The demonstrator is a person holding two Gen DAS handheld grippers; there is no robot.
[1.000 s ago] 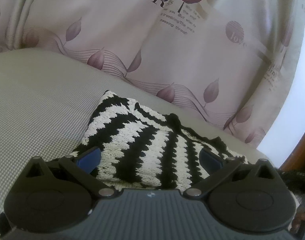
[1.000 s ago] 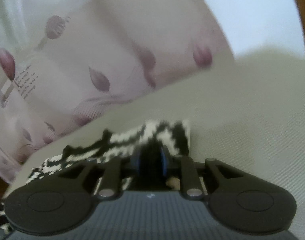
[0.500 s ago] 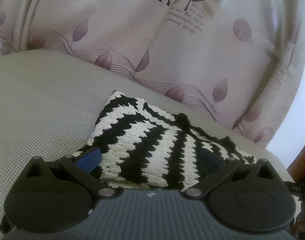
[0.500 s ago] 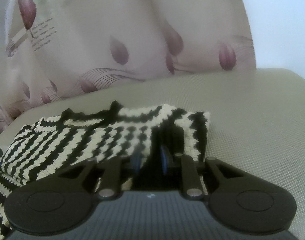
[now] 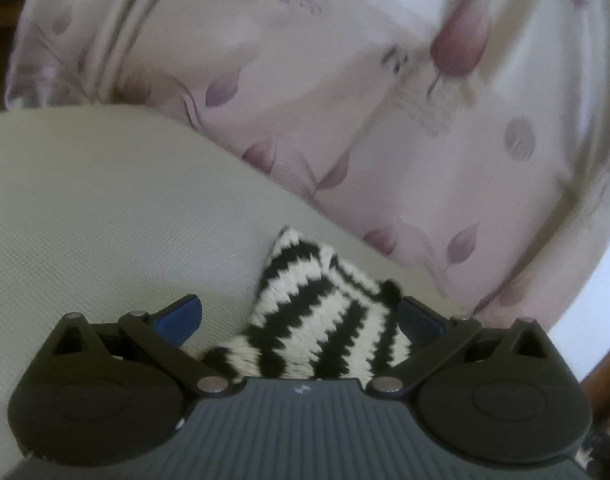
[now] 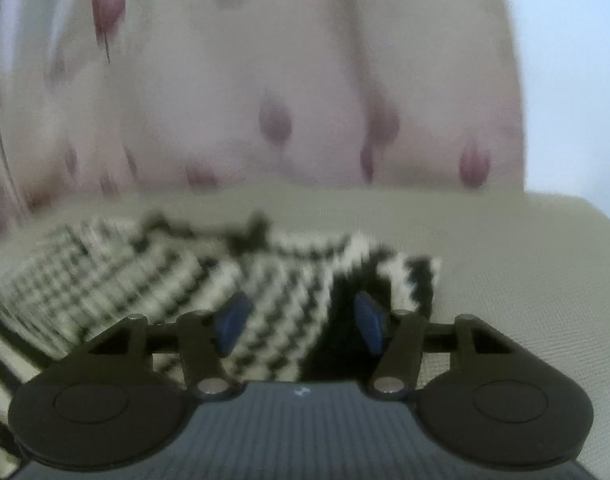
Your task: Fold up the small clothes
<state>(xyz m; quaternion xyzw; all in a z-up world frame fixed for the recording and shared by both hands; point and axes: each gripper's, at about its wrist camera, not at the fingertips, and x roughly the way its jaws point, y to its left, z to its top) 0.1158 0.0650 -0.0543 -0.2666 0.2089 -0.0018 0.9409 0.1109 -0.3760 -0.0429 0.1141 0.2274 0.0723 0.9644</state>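
A black-and-white striped knit garment (image 5: 325, 320) lies on the beige cushion (image 5: 105, 220). In the left wrist view one folded corner of it points away, and my left gripper (image 5: 301, 316) is open with its blue pads wide apart, empty, just above and behind that corner. In the right wrist view the garment (image 6: 153, 272) spreads to the left, blurred. My right gripper (image 6: 301, 320) is open, its pads either side of a raised fold of the knit without pinching it.
A pale pink curtain (image 5: 385, 120) with leaf prints hangs right behind the cushion's far edge; it also fills the right wrist view (image 6: 265, 80). Bare cushion (image 6: 525, 280) lies to the right of the garment. A brown wooden edge (image 5: 609, 380) shows at far right.
My right gripper has opened and let go of the garment fold it held. My left gripper has pulled back and tilted up, so less of the garment shows before it.
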